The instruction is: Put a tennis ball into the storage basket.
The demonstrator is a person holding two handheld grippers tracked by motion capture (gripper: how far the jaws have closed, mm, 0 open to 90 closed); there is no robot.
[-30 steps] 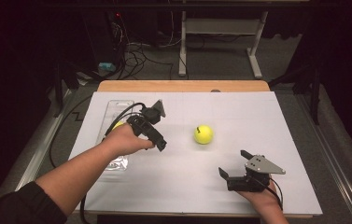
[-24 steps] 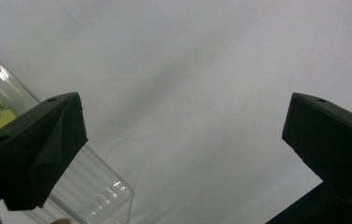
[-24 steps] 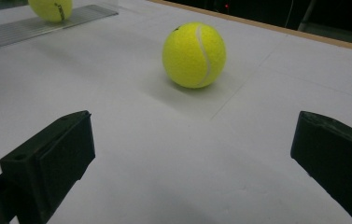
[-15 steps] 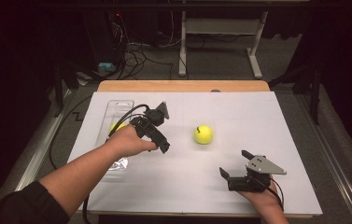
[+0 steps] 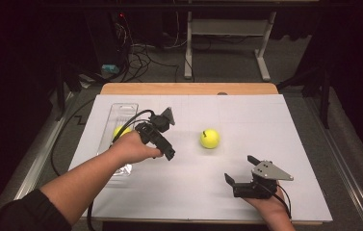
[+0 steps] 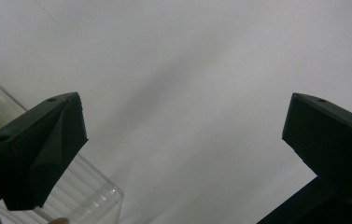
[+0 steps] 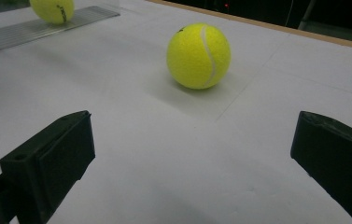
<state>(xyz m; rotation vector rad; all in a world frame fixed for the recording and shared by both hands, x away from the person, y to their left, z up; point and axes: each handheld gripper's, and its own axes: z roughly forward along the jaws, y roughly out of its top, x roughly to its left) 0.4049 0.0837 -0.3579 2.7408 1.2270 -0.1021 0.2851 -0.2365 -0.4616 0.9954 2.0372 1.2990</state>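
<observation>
1. The left gripper (image 5: pixel 162 137) hangs just beside the clear tray (image 5: pixel 121 108) near the worktop's left edge, fingers spread and empty.
2. One tennis ball (image 5: pixel 210 138) rests mid-worktop on the white sheet (image 5: pixel 246 115); a second ball (image 5: pixel 119 131) seems to sit in the tray, half hidden.
3. The right gripper (image 5: pixel 240 172) sits near the front edge, fingers spread, facing the middle ball.

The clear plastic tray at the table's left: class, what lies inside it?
Inside the clear tray lies one yellow tennis ball, partly covered by the left gripper and hand. The tray's near end is hidden under the forearm, so its contents there cannot be seen.
</observation>
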